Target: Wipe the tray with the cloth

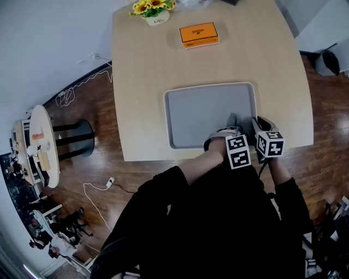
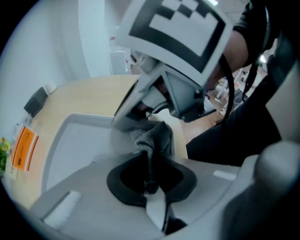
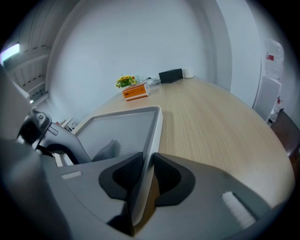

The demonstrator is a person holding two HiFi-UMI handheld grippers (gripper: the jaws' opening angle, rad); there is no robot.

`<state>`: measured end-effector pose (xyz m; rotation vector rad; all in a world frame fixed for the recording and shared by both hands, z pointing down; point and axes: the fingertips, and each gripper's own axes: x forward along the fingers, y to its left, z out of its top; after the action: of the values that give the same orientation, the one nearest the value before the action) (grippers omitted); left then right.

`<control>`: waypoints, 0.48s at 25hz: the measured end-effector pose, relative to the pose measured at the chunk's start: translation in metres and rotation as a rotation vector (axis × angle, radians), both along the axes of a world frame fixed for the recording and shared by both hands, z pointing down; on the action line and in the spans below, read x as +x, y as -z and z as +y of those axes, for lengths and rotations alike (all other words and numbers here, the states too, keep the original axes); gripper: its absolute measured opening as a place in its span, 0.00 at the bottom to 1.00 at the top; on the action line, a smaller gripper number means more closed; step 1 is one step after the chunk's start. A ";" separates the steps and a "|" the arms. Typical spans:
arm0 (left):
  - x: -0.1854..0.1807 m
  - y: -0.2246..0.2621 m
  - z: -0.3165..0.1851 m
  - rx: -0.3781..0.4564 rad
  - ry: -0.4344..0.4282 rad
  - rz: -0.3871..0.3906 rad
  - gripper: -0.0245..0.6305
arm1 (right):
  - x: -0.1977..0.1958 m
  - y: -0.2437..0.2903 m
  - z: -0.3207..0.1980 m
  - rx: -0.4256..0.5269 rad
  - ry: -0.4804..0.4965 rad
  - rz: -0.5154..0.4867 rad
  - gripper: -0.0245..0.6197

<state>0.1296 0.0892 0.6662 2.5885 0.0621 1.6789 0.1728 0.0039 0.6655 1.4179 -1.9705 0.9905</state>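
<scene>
Pinching a bunched grey cloth (image 2: 152,136) in the left gripper (image 2: 150,176), with jaws pressed together on a fold and the free end lying on the floor of the grey tray (image 2: 79,140) by its near right corner. Clamping the tray's rim at that same corner in the right gripper (image 3: 144,176), pads tight on either side of the thin wall. Sits on a pale wooden table (image 1: 147,71), close to the near edge, with an orange box (image 1: 199,34) and flower pot (image 1: 154,11) well apart at the far end. Cloth judged soft, light and limp, likely to crumple when pushed; best gripped by a thick bunch and dragged flat. Tray judged stiff, light and smooth, liable to slide under wiping; best steadied at the rim.
</scene>
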 end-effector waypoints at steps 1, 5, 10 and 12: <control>-0.013 0.000 0.002 -0.007 0.023 0.001 0.05 | 0.002 0.000 0.001 0.000 -0.002 0.000 0.16; -0.087 -0.002 0.005 -0.008 0.133 -0.027 0.05 | 0.002 0.000 0.002 -0.004 -0.003 0.004 0.16; -0.197 -0.006 -0.001 0.045 0.207 -0.122 0.05 | 0.001 -0.002 0.002 -0.014 0.001 0.009 0.16; -0.232 -0.008 -0.002 0.040 0.249 -0.141 0.05 | 0.001 -0.002 0.002 -0.015 0.000 0.011 0.16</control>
<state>-0.1020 0.0869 0.6743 2.3772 -0.2899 1.7776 0.1739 0.0061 0.6670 1.4117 -1.9511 0.9937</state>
